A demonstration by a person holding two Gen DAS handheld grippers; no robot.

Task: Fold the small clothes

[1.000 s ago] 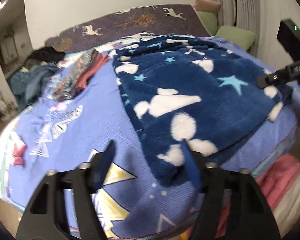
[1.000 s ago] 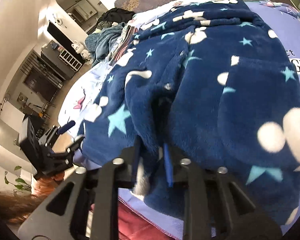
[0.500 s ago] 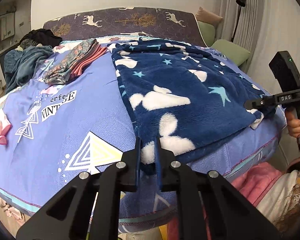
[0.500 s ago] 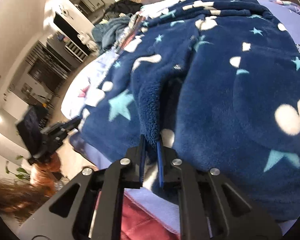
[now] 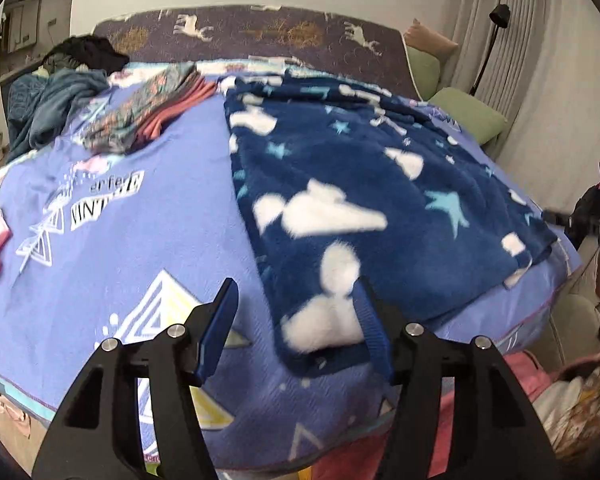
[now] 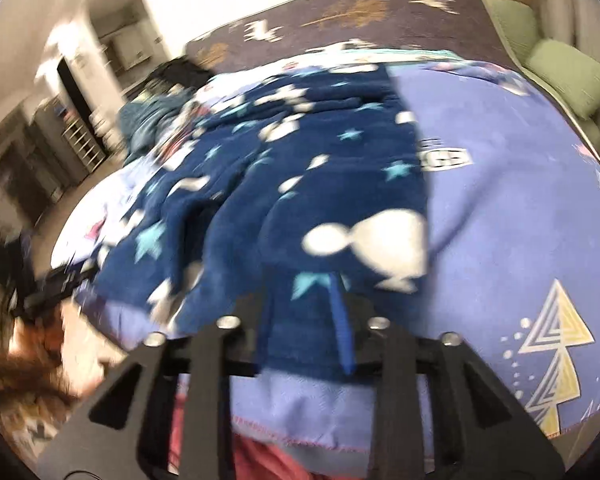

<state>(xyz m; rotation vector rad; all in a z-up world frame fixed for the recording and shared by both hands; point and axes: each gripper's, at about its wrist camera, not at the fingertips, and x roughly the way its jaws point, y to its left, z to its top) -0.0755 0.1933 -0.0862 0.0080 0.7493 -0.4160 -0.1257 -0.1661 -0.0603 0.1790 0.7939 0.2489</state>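
Right view: you see it smeared throughout by motion.
Your right gripper (image 6: 304, 312): fleece (image 6: 300, 184) hides its left finger.
Your other gripper (image 5: 596, 228): the left view's edge cuts it off.

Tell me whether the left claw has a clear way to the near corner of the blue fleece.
Probably yes. The left claw is opening right over the fleece, whose near corner lies flat on the bedspread between the fingers, pads off it, nothing on top.

fleece garment (image 5: 360, 184) on bed (image 5: 148, 240), folded clothes (image 5: 148, 116) behind
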